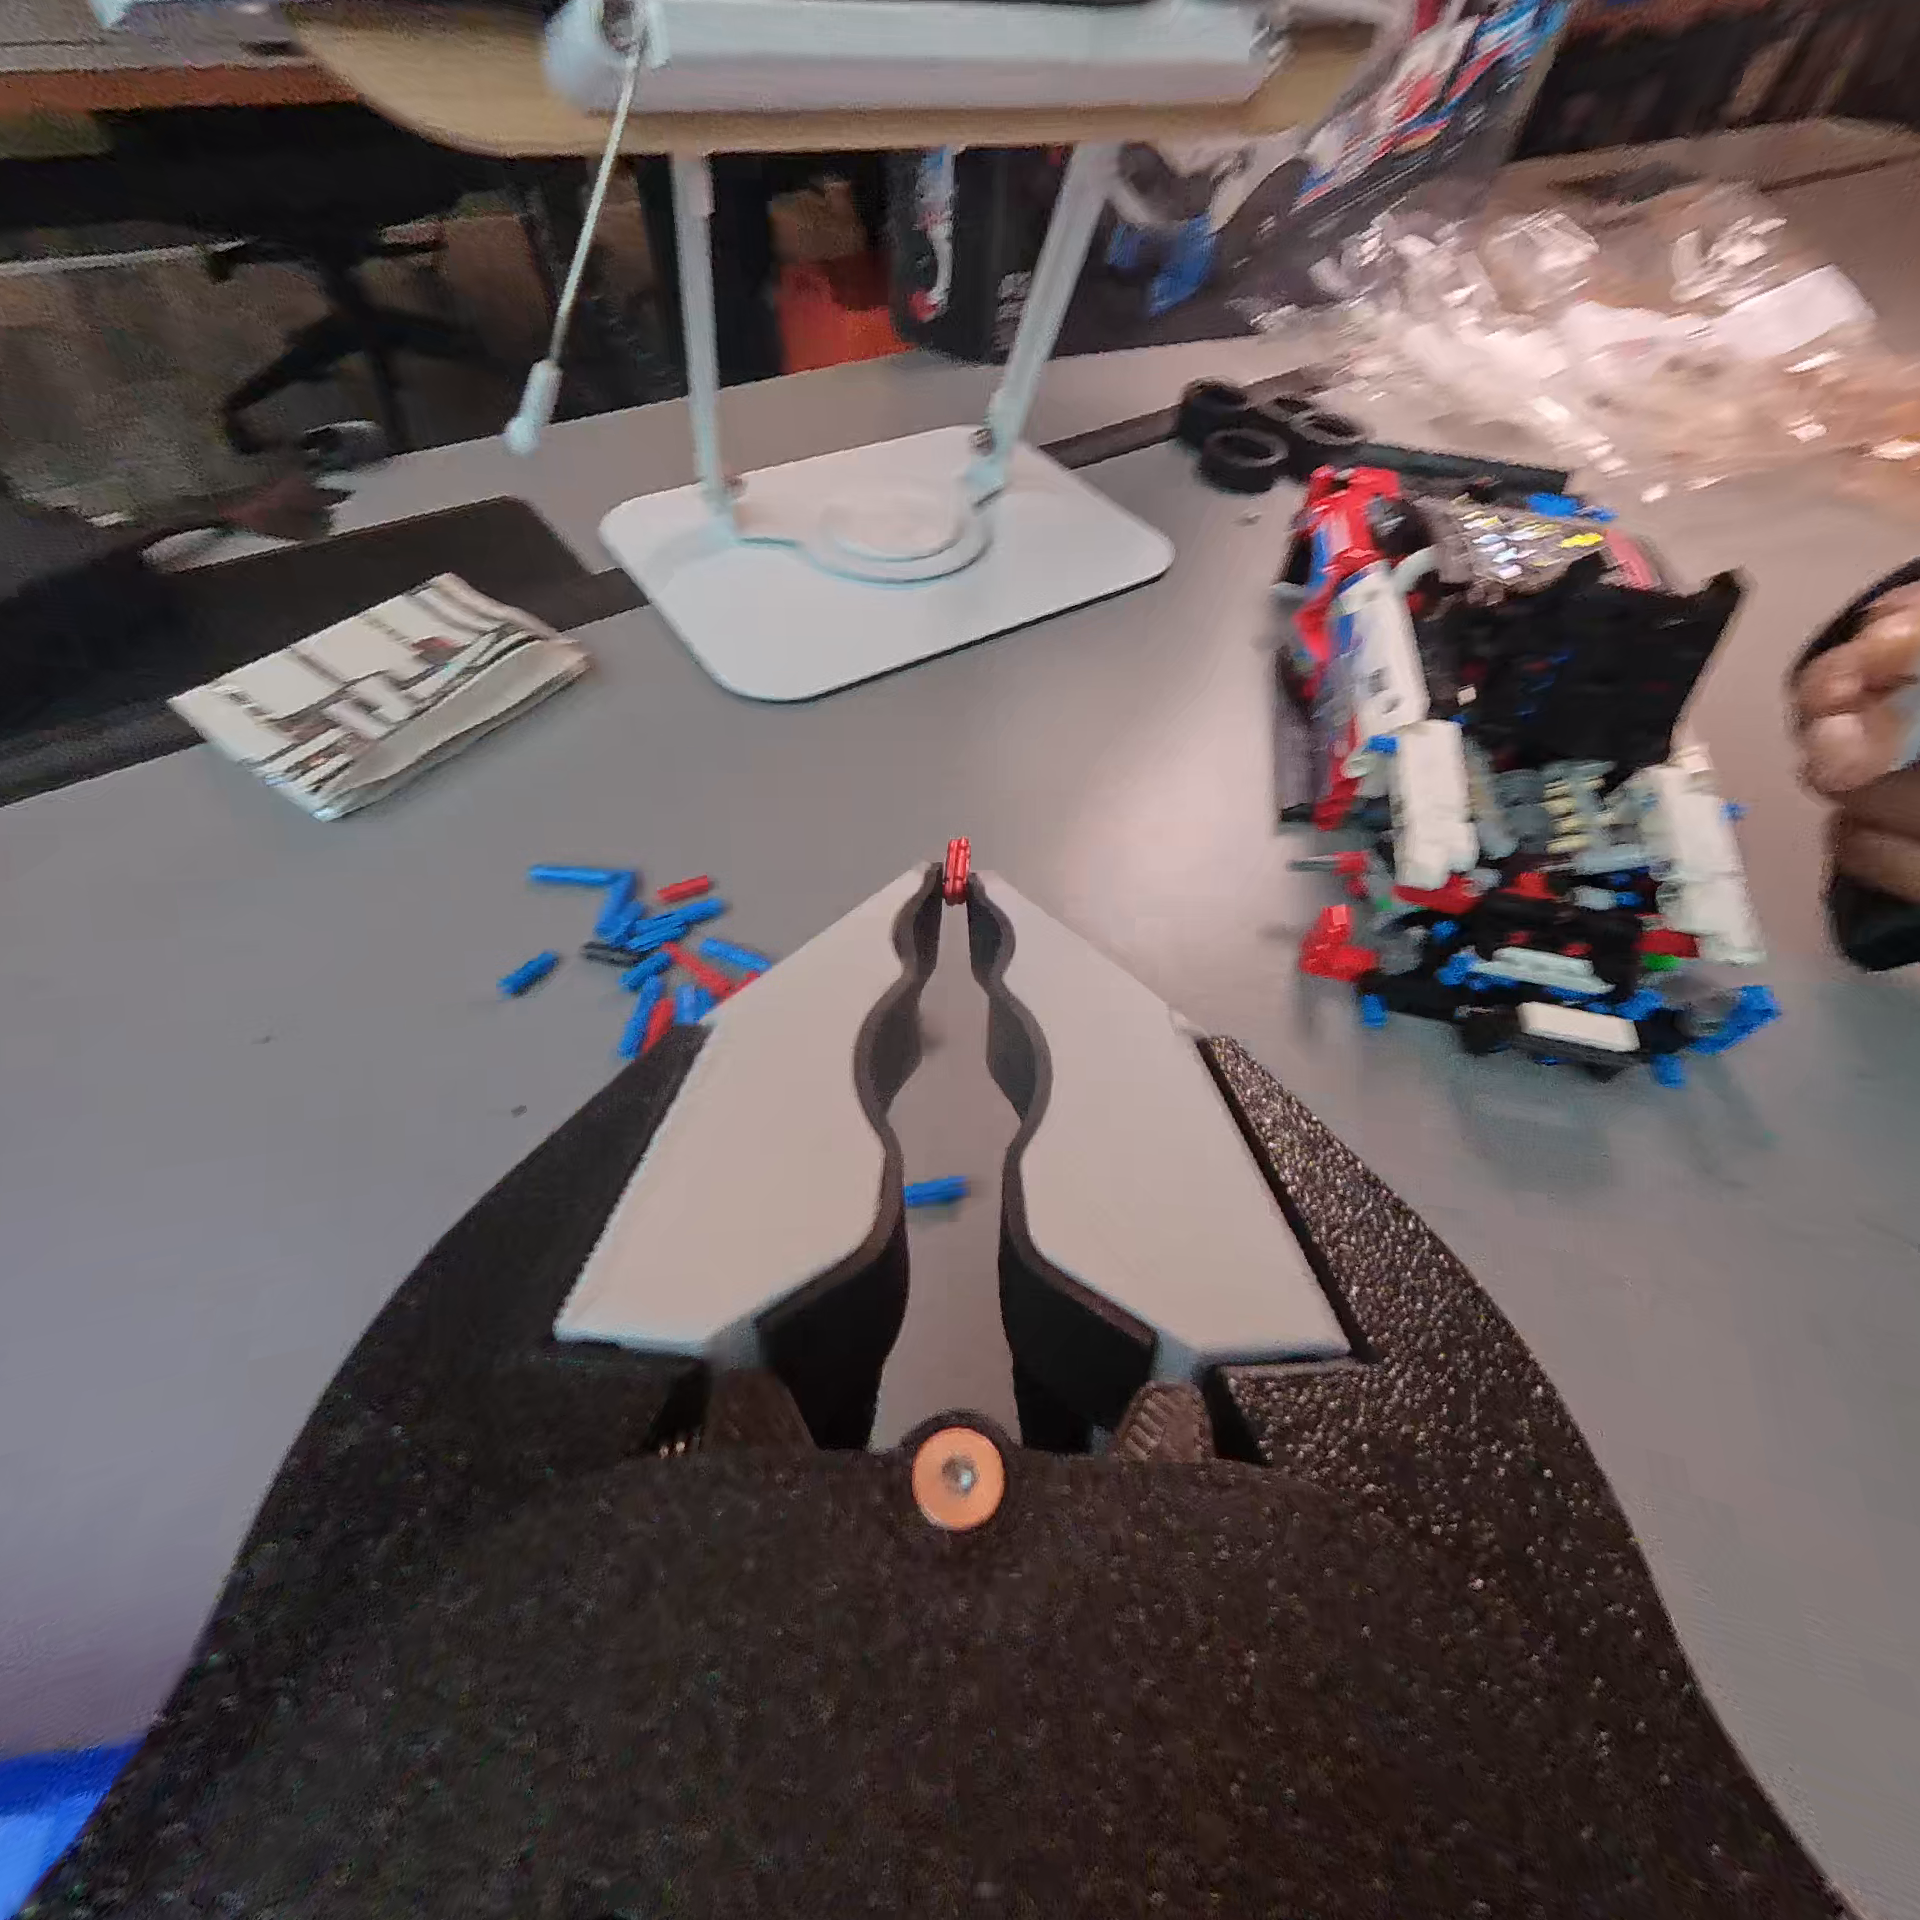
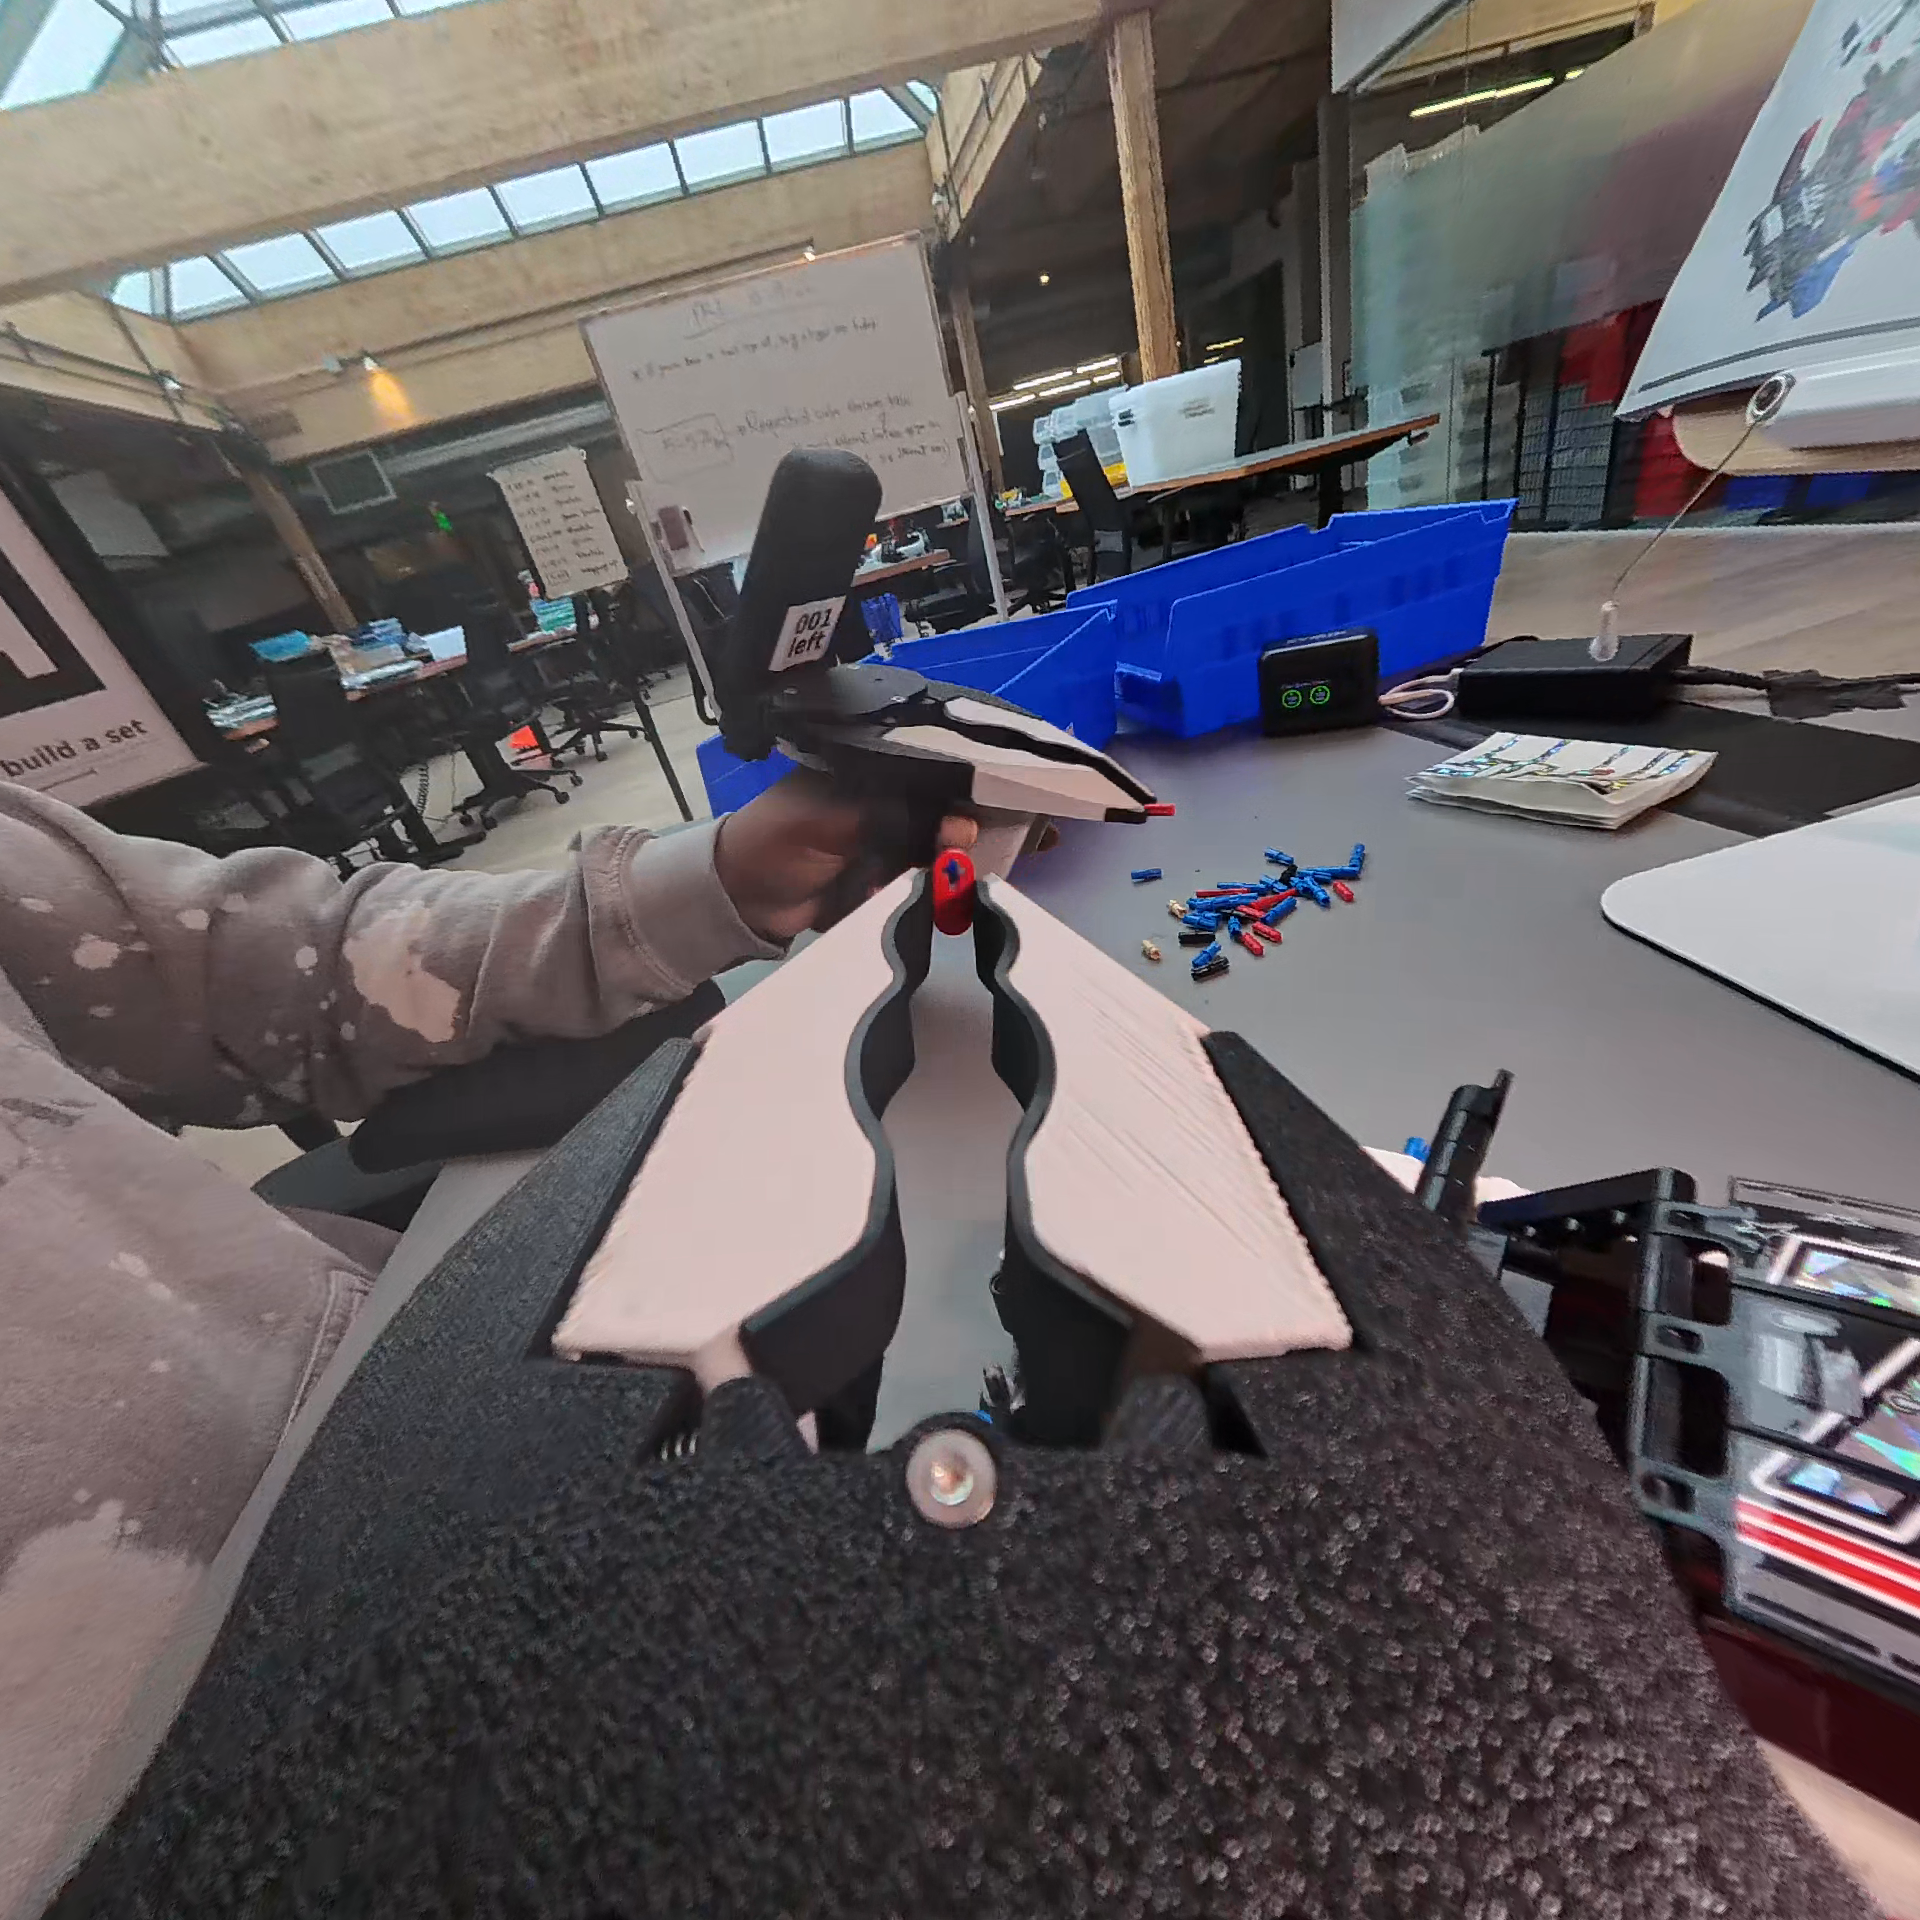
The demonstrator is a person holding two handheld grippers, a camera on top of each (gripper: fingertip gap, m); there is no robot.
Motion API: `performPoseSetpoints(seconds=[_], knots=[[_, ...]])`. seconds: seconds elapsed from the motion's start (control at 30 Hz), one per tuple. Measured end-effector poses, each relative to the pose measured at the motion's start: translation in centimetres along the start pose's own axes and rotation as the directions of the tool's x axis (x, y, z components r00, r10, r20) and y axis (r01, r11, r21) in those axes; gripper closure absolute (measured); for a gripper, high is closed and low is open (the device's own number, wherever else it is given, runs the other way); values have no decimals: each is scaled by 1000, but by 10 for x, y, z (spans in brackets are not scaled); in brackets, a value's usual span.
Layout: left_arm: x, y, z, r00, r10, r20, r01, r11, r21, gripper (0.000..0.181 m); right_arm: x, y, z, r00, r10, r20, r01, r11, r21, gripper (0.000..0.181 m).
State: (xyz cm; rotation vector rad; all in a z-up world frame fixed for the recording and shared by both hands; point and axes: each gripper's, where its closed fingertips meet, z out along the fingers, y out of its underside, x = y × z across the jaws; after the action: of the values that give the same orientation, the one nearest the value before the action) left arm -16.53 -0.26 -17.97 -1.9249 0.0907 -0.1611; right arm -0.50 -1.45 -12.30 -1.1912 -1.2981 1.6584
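Note:
My left gripper (image 1: 956, 888) is shut on a small red pin (image 1: 957, 871), held above the grey table; it also shows in the right wrist view (image 2: 1138, 810), held by a hand, with the red pin (image 2: 1158, 809) sticking out of its tips. My right gripper (image 2: 951, 894) is shut on a small red connector piece (image 2: 952, 889) with a blue pin in its hole. A pile of loose blue and red pins (image 1: 660, 940) lies on the table left of the left gripper, and shows in the right wrist view (image 2: 1262, 899). A part-built brick car (image 1: 1507, 769) lies at right.
A white stand base (image 1: 894, 566) stands behind, holding a board overhead. A folded instruction booklet (image 1: 384, 691) lies at left. Black tyres (image 1: 1257, 431) and clear plastic bags (image 1: 1621, 322) lie at back right. Blue bins (image 2: 1299, 623) and a small black device (image 2: 1317, 681) sit across the table. Left tips to right tips: about 20 cm.

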Motion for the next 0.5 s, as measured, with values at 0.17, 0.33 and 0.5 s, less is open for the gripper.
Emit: performPoseSetpoints(seconds=[0.17, 0.33, 0.5], knots=[[-45, 32, 14, 977, 100, 188, -61, 977, -202, 179, 0, 10, -6, 999, 45, 22, -45, 999, -7, 175], [-51, 53, 25, 964, 153, 218, -81, 948, -308, 176, -2, 6, -12, 999, 33, 30, -33, 999, 0, 175], [-46, 44, 21, 972, 134, 191, -85, 966, -246, 151, -6, 9, -8, 999, 26, 42, -25, 1000, -18, 175]])
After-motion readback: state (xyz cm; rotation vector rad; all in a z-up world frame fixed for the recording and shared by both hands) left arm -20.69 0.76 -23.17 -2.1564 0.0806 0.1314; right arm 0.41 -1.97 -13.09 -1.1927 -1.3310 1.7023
